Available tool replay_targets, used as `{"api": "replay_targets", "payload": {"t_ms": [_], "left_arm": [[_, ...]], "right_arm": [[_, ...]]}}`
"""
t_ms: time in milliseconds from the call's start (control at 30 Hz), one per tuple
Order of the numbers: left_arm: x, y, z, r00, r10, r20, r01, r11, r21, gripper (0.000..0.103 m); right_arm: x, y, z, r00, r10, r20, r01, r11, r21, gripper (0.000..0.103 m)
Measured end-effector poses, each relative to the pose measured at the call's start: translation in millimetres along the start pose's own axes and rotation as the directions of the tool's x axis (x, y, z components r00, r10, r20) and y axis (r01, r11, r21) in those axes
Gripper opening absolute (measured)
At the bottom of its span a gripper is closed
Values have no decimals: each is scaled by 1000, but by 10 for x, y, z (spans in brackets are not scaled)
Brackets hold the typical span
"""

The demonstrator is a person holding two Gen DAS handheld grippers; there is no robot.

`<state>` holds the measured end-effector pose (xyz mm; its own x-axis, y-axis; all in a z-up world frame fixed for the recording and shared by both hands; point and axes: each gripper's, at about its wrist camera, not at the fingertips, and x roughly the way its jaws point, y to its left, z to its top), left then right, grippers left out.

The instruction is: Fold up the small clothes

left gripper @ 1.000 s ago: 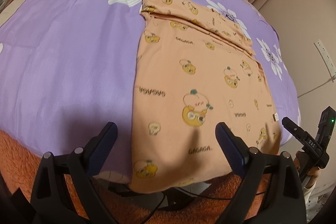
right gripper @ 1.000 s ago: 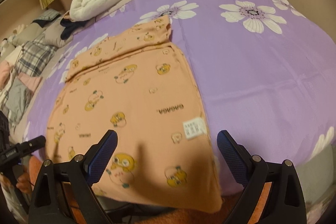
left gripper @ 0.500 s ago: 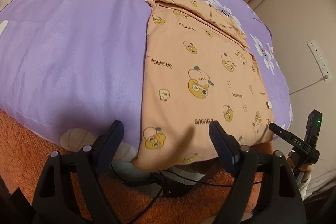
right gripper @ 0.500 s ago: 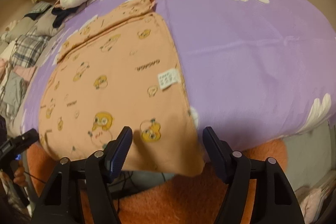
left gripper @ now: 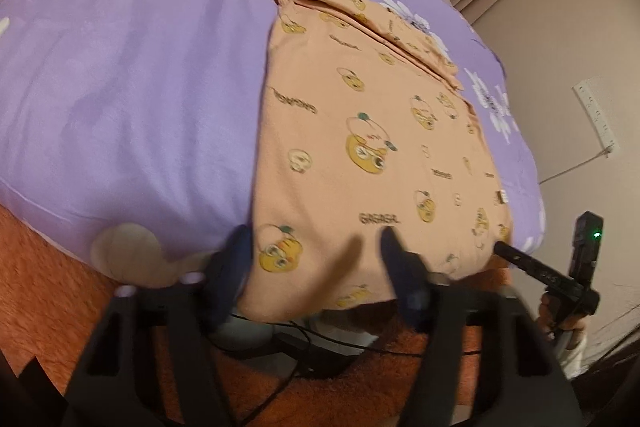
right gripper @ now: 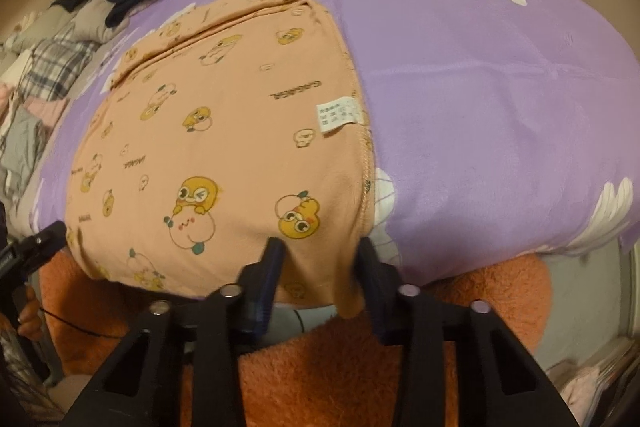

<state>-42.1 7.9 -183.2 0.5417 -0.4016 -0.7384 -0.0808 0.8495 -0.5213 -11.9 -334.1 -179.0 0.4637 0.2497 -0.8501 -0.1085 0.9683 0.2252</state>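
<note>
Two grippers at the near hem of a peach cartoon-print garment [left gripper: 372,131], spread flat on a purple flowered bedsheet [left gripper: 128,75] with its lower edge draped over the bed's side above an orange rug [right gripper: 460,311]. At left, left gripper [left gripper: 316,247] half open around the hem's left corner, nothing pinched yet. At right, right gripper [right gripper: 320,247] narrowed around the hem beneath the care label [right gripper: 338,115], contact uncertain. Thin, limp, light knit by the look; best taken at both hem corners, pinched through every layer.
</note>
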Motion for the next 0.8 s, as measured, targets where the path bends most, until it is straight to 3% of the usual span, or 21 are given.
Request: {"api": "replay_targets", "payload": {"t_ms": [33,67,100,233,500,667,800], "left_arm": [[2,-6,-14,1000,-24,15,25,999,-20,36],[14,-20,-20,999,-45,18,45,999,-20,16],[28,-42,-22,998,-58,19,58,998,-14,7],[-71,-231,-7,995,-62,79,56,996,69,7],[-407,-321,299,972,-131,195,114,989,98,7],[-411,-285,510,969,-117,219,102,992,77,7],[-267,-227,647,973,-96,210,85,995,58,7]], "right_arm": [[-1,11,6,1000,8,1,-8,1000,-7,17],[-7,19,13,1000,13,4,-13,1000,-11,13],[-12,25,22,1000,25,6,-25,1000,-14,11],[-87,59,65,998,60,32,-59,998,-20,9],[-480,87,398,964,176,197,-171,984,-41,8],[-500,166,622,949,182,259,-173,983,-58,8],[-356,144,790,948,166,272,-165,986,-24,8]]}}
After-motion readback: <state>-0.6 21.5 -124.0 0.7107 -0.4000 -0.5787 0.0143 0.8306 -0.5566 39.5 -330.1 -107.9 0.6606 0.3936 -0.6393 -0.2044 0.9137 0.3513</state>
